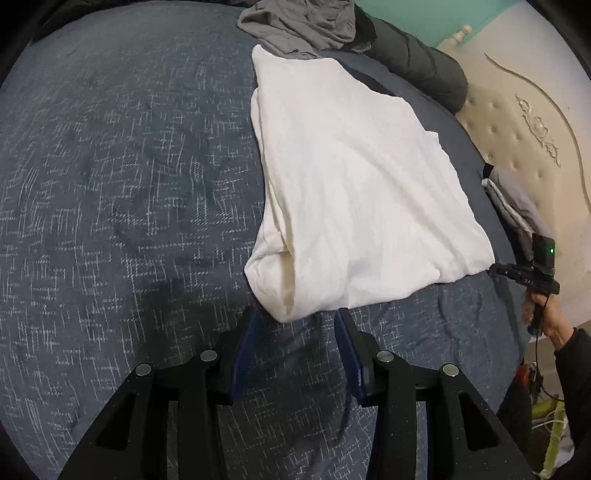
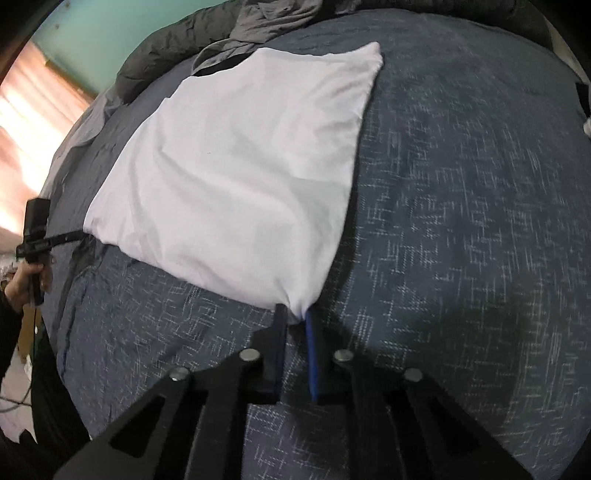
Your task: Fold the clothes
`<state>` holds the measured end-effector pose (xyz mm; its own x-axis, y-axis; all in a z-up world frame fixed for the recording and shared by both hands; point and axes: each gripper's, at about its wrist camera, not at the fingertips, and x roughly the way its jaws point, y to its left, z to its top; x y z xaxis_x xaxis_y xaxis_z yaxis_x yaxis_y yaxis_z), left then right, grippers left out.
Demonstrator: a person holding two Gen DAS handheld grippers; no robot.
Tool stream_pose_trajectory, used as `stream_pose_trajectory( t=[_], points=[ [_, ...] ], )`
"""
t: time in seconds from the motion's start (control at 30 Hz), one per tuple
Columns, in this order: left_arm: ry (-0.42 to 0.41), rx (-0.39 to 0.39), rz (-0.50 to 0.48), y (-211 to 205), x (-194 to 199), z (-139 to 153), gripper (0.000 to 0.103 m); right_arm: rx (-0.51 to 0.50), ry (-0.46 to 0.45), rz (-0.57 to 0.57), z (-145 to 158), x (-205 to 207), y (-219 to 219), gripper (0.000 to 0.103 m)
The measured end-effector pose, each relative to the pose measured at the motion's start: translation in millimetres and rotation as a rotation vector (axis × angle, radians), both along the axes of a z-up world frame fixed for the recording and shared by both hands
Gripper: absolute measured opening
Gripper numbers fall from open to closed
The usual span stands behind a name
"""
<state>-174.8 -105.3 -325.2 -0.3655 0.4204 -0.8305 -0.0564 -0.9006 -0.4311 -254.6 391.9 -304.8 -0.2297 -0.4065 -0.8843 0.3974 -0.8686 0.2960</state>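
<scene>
1. A white folded cotton garment lies flat on a bed under a dark blue bedspread with a white flecked pattern. It forms a rough rectangle. One long side is a thick rolled fold, and the top surface is lightly creased.
2. Past the far end of the white garment lies a crumpled grey garment, touching or just overlapping its far corner. Beside that lies a dark grey quilted bundle.
3. To the garment's side away from the rolled fold, beyond the bed edge, stands a cream tufted headboard with carved scrollwork. A small heap of grey and white fabric lies between it and the garment. A teal wall rises behind the quilted bundle.
4. Nothing lies on top of the white garment. The bedspread on the rolled-fold side is bare.
5. The left tool stands with its blue-padded fingers spread wide. The near corner of the rolled fold sits just at the fingertips, and nothing is clamped.
6. The right tool has its fingers drawn close together. The garment's other near corner is bunched to a point between them, so it is gripping the cloth.
7. In the left wrist view a person's hand in a dark sleeve holds the right tool's handle, near the headboard.
</scene>
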Motion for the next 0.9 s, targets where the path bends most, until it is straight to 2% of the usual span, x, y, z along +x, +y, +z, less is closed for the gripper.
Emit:
stream_pose_trajectory(
  t=[0.03, 0.07, 0.33, 0.47, 0.63, 0.9],
  points=[
    [0.0, -0.007, -0.01, 1, -1, 0, 0.022, 0.005, 0.012, 0.001, 2, 0, 0, 0.006],
    [0.002, -0.014, -0.015, 3, -3, 0, 0.009, 0.004, 0.021, -0.001, 4, 0, 1, 0.005],
    [0.042, -0.02, 0.001, -7, 2, 13, 0.005, 0.034, 0.053, 0.025, 17, -1, 7, 0.005],
    [0.03, -0.028, 0.015, -14, 3, 9, 0.005, 0.063, 0.032, 0.02, 4, 2, 9, 0.005],
    [0.013, -0.037, 0.023, -20, 4, 6, 0.005, 0.048, 0.025, -0.006, -9, 1, 13, 0.004],
    [-0.012, -0.051, 0.017, -5, 3, 0, 0.006, 0.018, 0.014, -0.025, -15, 0, 20, 0.006]
  ],
)
